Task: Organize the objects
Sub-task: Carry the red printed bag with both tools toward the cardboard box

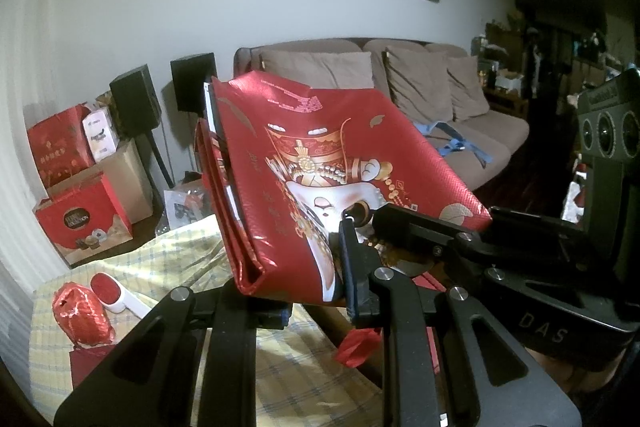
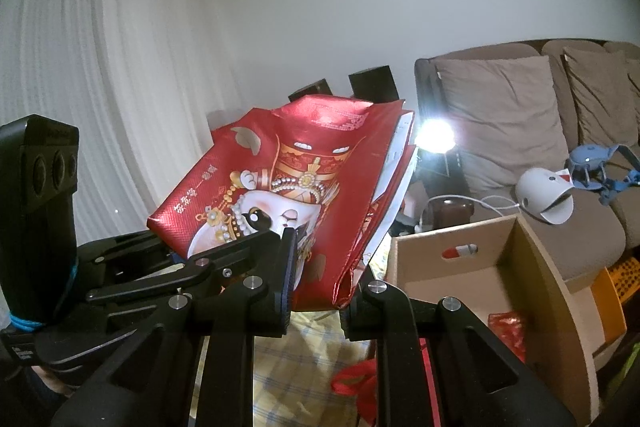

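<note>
A folded red gift bag point(image 1: 320, 179) printed with a cartoon opera figure is held up in the air above a yellow checked tablecloth point(image 1: 168, 267). My left gripper point(image 1: 296, 291) is shut on the bag's lower edge. My right gripper point(image 2: 320, 291) is shut on the same bag point(image 2: 288, 195) from the other side. Each gripper shows in the other's view: the right one point(image 1: 440, 239) and the left one point(image 2: 224, 263). The bag's red handle point(image 2: 352, 383) hangs below.
An open cardboard box point(image 2: 532, 307) stands at the right with a red item point(image 2: 508, 327) inside. A red foil-wrapped ball point(image 1: 82, 319) and a red-and-white brush point(image 1: 114, 295) lie on the cloth. Red bags and boxes point(image 1: 84, 223) and speakers point(image 1: 136, 103) stand by the wall; a sofa point(image 1: 440, 99) is behind.
</note>
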`<action>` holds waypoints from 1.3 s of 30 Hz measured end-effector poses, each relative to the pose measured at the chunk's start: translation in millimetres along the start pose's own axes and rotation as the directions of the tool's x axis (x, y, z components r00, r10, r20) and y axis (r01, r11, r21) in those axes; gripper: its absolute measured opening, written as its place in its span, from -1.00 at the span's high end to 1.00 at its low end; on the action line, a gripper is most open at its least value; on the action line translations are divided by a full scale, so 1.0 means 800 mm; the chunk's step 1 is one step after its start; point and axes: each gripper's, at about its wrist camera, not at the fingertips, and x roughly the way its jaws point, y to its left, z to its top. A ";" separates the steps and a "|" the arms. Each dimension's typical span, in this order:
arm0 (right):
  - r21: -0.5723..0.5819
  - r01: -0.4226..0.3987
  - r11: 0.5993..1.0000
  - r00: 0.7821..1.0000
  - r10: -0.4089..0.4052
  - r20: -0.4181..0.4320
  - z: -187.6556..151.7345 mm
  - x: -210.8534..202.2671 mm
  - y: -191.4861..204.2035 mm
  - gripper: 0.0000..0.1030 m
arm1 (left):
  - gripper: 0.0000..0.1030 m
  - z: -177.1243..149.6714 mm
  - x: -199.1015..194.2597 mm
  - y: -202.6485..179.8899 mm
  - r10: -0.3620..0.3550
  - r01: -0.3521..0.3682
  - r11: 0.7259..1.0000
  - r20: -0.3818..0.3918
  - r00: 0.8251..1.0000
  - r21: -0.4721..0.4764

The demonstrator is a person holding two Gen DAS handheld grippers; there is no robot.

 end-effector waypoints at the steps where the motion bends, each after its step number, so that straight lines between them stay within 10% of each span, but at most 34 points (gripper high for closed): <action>1: 0.001 0.001 1.000 1.000 -0.001 0.000 0.000 0.000 -0.001 0.67 | 0.64 0.000 0.000 0.000 0.000 0.000 1.000 0.000 1.000 0.001; 39: 0.044 0.122 0.992 0.992 -0.123 0.035 0.008 -0.028 -0.036 0.67 | 0.64 0.022 0.032 -0.043 -0.055 0.055 0.998 0.014 0.998 0.021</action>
